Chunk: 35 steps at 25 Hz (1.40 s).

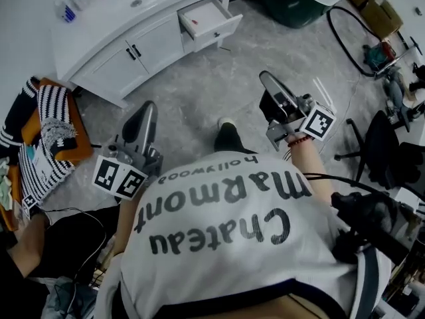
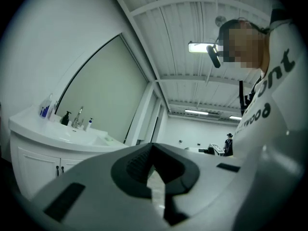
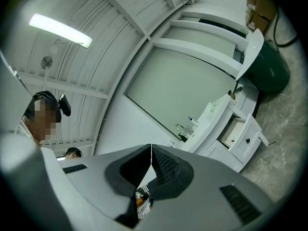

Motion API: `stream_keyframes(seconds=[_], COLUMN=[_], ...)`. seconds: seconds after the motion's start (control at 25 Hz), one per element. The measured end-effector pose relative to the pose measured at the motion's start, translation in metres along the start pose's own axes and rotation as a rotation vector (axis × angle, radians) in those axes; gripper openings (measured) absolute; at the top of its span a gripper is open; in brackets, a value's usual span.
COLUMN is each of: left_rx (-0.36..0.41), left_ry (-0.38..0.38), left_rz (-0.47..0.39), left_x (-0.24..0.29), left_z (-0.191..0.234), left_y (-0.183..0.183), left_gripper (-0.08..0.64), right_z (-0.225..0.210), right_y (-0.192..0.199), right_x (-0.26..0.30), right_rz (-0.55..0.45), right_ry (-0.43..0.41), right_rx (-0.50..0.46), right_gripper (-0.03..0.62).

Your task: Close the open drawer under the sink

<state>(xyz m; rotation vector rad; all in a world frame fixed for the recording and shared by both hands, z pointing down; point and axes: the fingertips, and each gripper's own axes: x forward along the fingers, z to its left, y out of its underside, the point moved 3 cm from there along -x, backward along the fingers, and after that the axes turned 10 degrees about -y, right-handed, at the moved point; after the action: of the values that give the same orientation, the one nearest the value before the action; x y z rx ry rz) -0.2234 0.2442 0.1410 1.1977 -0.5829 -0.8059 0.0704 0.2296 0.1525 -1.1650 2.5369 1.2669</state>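
The white vanity (image 1: 133, 38) with its sink stands at the upper left of the head view. Its right-hand drawer (image 1: 209, 20) is pulled out, with a small red item (image 1: 194, 22) inside. The right gripper view shows the same open drawer (image 3: 239, 131) far off at the right. My left gripper (image 1: 149, 106) is held low at the left, shut and empty, well short of the vanity. My right gripper (image 1: 267, 78) is also shut with nothing in it, about a step back from the drawer. The jaw tips touch in both the left gripper (image 2: 153, 146) and the right gripper (image 3: 151, 147) views.
Striped clothes (image 1: 50, 121) lie piled on the floor at the left. A dark green bin (image 1: 292, 2) stands just right of the vanity, with a black cable loop (image 1: 345, 32), boxes (image 1: 372, 5) and an office chair (image 1: 378, 145) further right. Grey floor lies between me and the drawer.
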Motion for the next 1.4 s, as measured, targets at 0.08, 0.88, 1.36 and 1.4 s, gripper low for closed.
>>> stream_keyframes(seconds=[0.08, 0.88, 1.36, 1.4], left_rx=[-0.022, -0.075, -0.091, -0.074], left_ry=[-0.038, -0.214, -0.246, -0.246], left_rz=[-0.007, 0.006, -0.082, -0.089], left_x=[0.019, 0.198, 0.214, 0.217], left_z=[0.009, 0.046, 0.044, 0.044], left_y=[-0.004, -0.022, -0.018, -0.018], left_gripper=[0.008, 0.008, 0.008, 0.008], right_z=[-0.020, -0.194, -0.222, -0.227], right_y=[-0.017, -0.145, -0.160, -0.163], right_x=[0.016, 0.109, 0.116, 0.116], right_rz=[0.014, 0.153, 0.162, 0.159], right_ry=[-0.019, -0.123, -0.199, -0.201], right_rx=[0.017, 0.136, 0.123, 0.123], right_gripper=[0.012, 0.012, 0.012, 0.012])
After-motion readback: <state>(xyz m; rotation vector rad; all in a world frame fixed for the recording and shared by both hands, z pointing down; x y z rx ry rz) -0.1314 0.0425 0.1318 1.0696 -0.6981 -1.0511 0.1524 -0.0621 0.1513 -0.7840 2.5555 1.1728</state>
